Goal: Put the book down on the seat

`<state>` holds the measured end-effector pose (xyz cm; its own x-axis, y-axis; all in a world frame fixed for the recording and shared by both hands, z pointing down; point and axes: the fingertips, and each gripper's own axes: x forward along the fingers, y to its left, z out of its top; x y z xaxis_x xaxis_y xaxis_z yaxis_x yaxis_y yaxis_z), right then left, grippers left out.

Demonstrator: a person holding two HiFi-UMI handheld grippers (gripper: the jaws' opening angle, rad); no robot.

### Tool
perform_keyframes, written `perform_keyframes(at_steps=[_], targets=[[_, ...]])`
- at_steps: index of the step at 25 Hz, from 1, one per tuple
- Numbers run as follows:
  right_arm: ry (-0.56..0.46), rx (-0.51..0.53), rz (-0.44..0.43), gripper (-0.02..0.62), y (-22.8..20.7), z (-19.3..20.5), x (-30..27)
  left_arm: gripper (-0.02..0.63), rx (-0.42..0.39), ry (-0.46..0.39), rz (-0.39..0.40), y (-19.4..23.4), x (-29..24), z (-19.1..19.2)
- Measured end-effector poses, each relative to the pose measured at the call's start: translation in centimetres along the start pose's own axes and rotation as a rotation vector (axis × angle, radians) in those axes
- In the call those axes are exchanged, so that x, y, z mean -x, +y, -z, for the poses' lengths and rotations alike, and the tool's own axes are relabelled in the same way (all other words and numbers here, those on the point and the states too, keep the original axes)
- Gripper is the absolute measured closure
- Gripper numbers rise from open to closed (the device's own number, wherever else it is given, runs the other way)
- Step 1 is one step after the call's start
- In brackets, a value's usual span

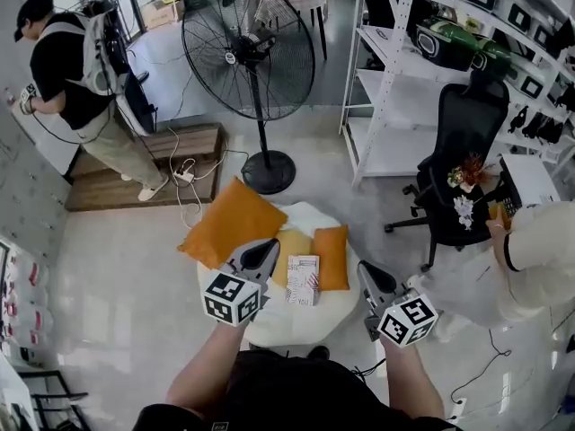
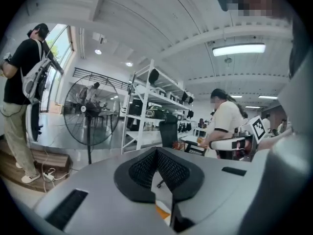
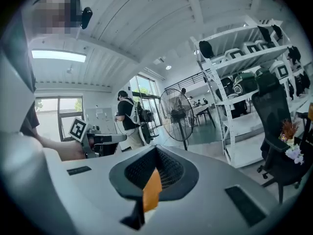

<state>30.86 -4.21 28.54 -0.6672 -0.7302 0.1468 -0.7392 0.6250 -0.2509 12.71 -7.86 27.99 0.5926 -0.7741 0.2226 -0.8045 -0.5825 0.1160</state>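
Book (image 1: 303, 280) lies flat on the white seat (image 1: 287, 326), centre frame, beside the orange cushions (image 1: 331, 257). Left gripper (image 1: 267, 250) and right gripper (image 1: 367, 273) hover either side, both with jaws pressed together, empty.

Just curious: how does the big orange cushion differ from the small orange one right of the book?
The big orange cushion is squarish and overhangs the seat at its left edge; the small orange cushion is narrow and lies wholly on it, beside the book. Both are plain orange.
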Motion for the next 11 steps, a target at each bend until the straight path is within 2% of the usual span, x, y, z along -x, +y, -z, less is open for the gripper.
perform_keyframes(at_steps=[2, 4, 11], targets=[[-0.007, -0.005, 0.001, 0.581, 0.0, -0.3, -0.2, 0.604, -0.006, 0.005, 0.057, -0.3, -0.1, -0.1], [-0.012, -0.005, 0.002, 0.581, 0.3, -0.7, -0.8, 0.604, -0.037, 0.022, 0.073, 0.2, -0.2, -0.2], [-0.023, 0.037, -0.017, 0.581, 2.1, -2.1, -3.5, 0.604, -0.083, 0.02, 0.004, 4.3, 0.1, -1.4]])
